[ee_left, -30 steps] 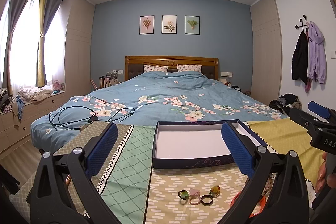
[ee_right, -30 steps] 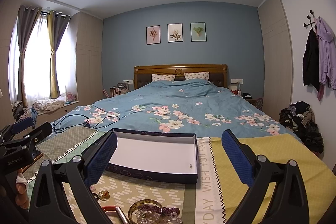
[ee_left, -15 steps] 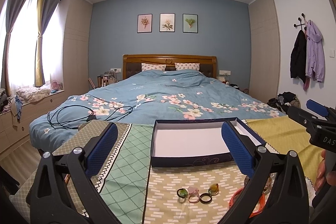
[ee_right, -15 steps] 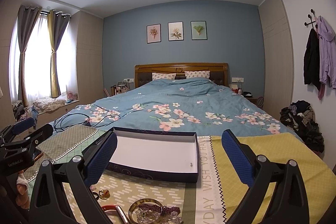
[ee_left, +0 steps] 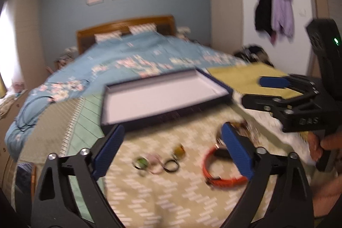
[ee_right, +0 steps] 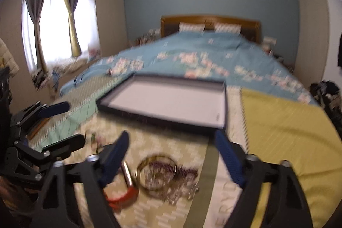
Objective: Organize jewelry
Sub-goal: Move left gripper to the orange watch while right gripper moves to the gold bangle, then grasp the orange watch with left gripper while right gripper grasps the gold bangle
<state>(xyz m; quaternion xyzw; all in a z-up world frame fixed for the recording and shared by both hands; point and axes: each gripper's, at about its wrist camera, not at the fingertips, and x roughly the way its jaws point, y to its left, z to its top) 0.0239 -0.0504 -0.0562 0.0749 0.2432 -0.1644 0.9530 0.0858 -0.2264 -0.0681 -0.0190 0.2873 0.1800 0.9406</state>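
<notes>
Change since earlier frame: both grippers have tipped downward, so the jewelry now sits between their blue pads in view rather than at the picture's lower edge; both views are blurred.
Left gripper (ee_left: 171, 150): jaws spread, having just been closing a little; nothing is pinched. The rings lie on the cloth between and beyond the pads.
Right gripper (ee_right: 172, 160): jaws spread but narrower, having just been closing; nothing gripped. A person's hand (ee_left: 322, 143) holds its handle.
Rings (ee_left: 159, 161): a small cluster, green, pink, dark and amber, lying close together on the patterned cloth (ee_left: 171, 196), in front of the tray.
Orange bracelet (ee_left: 222, 179): just right of the rings, partly behind the left gripper's right pad.
Gold bangle (ee_right: 157, 172): lying flat with a heap of beaded pieces (ee_right: 181, 183) spilling across it, between the right gripper's pads.
Tray (ee_left: 222, 97): shallow, dark-rimmed, white inside, holding no jewelry, beyond the jewelry.
Bed (ee_right: 203, 52): blue floral cover, behind the surface.
</notes>
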